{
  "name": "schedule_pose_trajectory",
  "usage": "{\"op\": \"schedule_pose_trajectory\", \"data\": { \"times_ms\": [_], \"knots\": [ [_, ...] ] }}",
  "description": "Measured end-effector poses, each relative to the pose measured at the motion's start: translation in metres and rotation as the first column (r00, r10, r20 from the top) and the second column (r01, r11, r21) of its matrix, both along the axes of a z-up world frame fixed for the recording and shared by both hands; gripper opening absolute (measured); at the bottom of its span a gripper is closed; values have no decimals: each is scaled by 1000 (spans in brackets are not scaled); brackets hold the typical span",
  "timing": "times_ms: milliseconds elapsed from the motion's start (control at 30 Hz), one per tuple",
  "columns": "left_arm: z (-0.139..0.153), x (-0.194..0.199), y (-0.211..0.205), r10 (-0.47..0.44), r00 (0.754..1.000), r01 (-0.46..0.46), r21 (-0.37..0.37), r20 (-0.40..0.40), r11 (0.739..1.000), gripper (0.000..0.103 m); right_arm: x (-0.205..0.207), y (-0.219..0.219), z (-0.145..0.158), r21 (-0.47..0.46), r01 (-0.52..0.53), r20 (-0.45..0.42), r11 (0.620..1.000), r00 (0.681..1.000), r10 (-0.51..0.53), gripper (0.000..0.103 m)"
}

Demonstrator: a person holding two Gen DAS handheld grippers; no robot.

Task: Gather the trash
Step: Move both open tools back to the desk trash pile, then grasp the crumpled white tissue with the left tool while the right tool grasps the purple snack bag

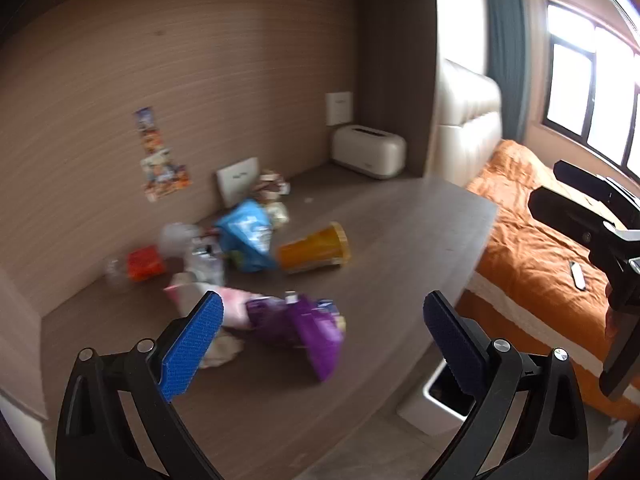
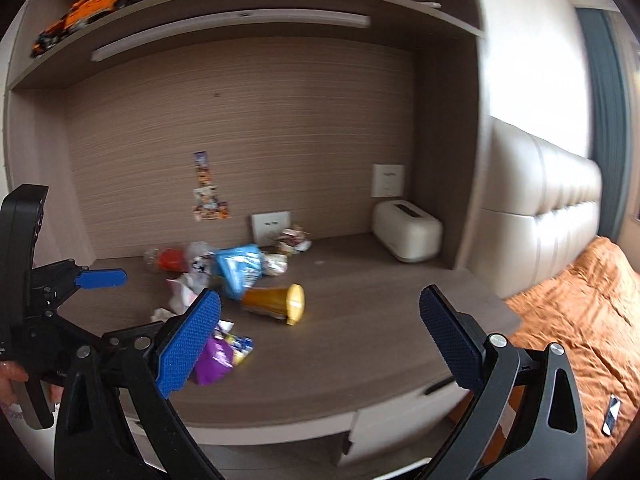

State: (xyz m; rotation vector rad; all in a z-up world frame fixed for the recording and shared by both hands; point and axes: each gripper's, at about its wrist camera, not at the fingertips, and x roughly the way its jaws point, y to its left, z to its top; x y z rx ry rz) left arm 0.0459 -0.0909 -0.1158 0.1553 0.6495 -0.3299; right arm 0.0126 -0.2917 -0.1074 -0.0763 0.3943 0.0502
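Purple wrapper (image 1: 304, 332) (blurred) lies before left tongs (image 1: 323, 334), both tongs agape, empty.

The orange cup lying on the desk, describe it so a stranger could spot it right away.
On the brown desk, left of the cream toaster, sits a litter pile. The orange cup lies on its side at the pile's right edge, beside the blue bag, the only rigid, yellow-rimmed piece.

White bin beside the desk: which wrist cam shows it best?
Left wrist. The white bin sits on the floor below the desk edge, its open top partly hidden behind the left gripper. The right wrist view does not show it at all.
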Motion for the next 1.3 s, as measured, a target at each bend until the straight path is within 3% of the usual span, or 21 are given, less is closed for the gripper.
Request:
{"op": "schedule_pose_trajectory", "data": {
  "times_ms": [233, 400, 600, 767, 933, 1067, 1233, 1267, 1300],
  "knots": [
    [9, -1, 67, 102, 995, -102, -17, 15, 995, 99, 30, 62, -1, -12, -101, -21, 995, 995, 101, 99],
    [5, 3, 93, 127, 992, -127, -21, 8, 992, 99, 47, 92, -7, -15, -128, -35, 992, 991, 127, 99],
    [-24, 22, 110, 88, 994, -91, -61, -59, 994, 99, 67, 114, -37, -22, -120, -90, 993, 989, 118, 99],
    [-58, 44, 116, 61, 992, -65, -29, -113, 997, 99, 84, 122, -77, -55, -93, -164, 994, 983, 83, 99],
    [-89, 67, 118, 4, 983, -15, -56, -184, 998, 98, 98, 126, -114, -87, -92, -231, 992, 970, 70, 99],
    [-106, 82, 112, -27, 980, 18, -45, -197, 999, 97, 109, 129, -137, -138, -85, -264, 987, 963, 46, 99],
    [-130, 103, 103, -63, 964, 55, -35, -260, 998, 80, 125, 127, -154, -133, -110, -302, 985, 951, 66, 99],
    [-133, 105, 102, -70, 961, 63, -36, -268, 997, 69, 127, 127, -155, -132, -115, -298, 985, 952, 72, 99],
    [-135, 106, 101, -77, 959, 68, -42, -273, 997, 63, 128, 128, -156, -132, -120, -297, 984, 952, 76, 88]
  ]
}}
